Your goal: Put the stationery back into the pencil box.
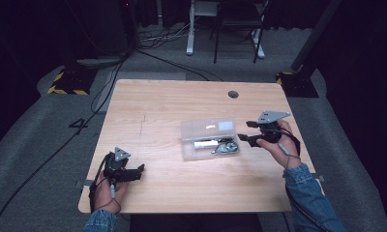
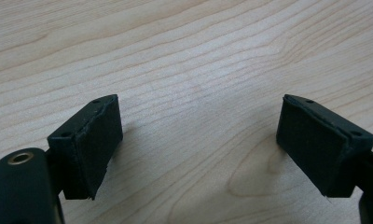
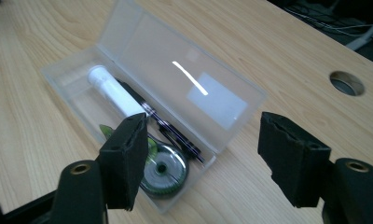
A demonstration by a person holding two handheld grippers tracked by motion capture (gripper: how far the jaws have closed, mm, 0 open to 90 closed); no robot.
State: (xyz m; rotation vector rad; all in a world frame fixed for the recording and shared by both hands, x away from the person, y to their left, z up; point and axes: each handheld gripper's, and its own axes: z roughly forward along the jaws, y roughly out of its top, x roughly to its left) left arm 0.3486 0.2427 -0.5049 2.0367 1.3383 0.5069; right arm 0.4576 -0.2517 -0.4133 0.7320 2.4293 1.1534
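Observation:
A clear plastic case point(image 1: 206, 128) lies open at the table's middle, its lid point(image 3: 175, 51) folded back flat. Inside lie a white tube point(image 1: 204, 144) point(image 3: 114, 95), a dark pen point(image 3: 170, 128) and a round grey-green roll point(image 1: 229, 148) point(image 3: 163, 170). My right gripper point(image 1: 245, 131) hovers just right of the case, pointing at it. Its jaws stand open around the case's near end point(image 3: 203, 135) with nothing pressed between them. My left gripper point(image 1: 141, 169) rests near the table's front left, open over bare wood point(image 2: 198, 126), holding nothing.
The wooden table point(image 1: 157, 106) has a round cable hole point(image 1: 233, 94) point(image 3: 346, 83) near its far edge. Beyond it the floor carries cables, a desk's white legs point(image 1: 190, 29) and yellow-black striped stand bases point(image 1: 66, 82).

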